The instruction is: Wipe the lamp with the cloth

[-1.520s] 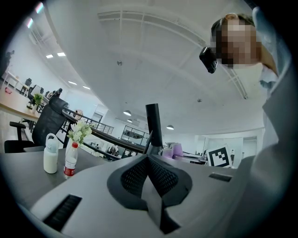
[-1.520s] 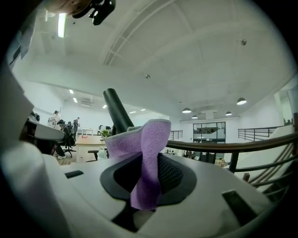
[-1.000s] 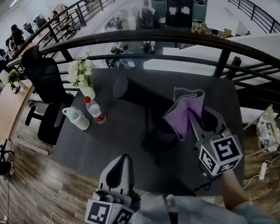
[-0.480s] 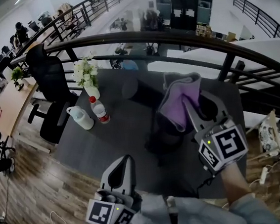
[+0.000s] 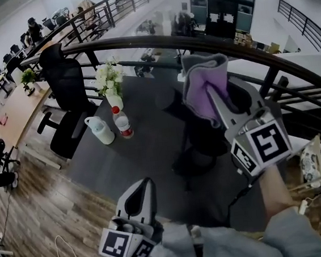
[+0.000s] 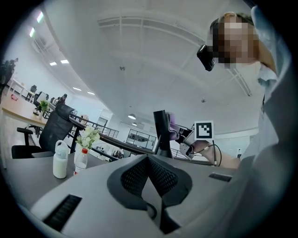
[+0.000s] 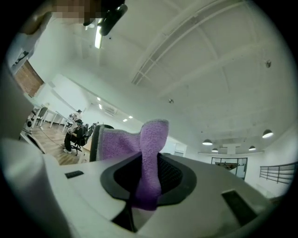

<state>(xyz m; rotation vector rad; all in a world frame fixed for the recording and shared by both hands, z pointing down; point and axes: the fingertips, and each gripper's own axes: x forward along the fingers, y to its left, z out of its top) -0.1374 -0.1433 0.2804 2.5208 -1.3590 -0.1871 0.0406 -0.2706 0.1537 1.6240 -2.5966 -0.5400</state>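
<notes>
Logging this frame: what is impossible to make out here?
Head view: the top of the lamp is hidden behind the cloth and the right gripper.
All views: whether the cloth touches the lamp. They overlap in the head view and are too small in the left gripper view.
Head view: the label on the bottle is too small to read.
</notes>
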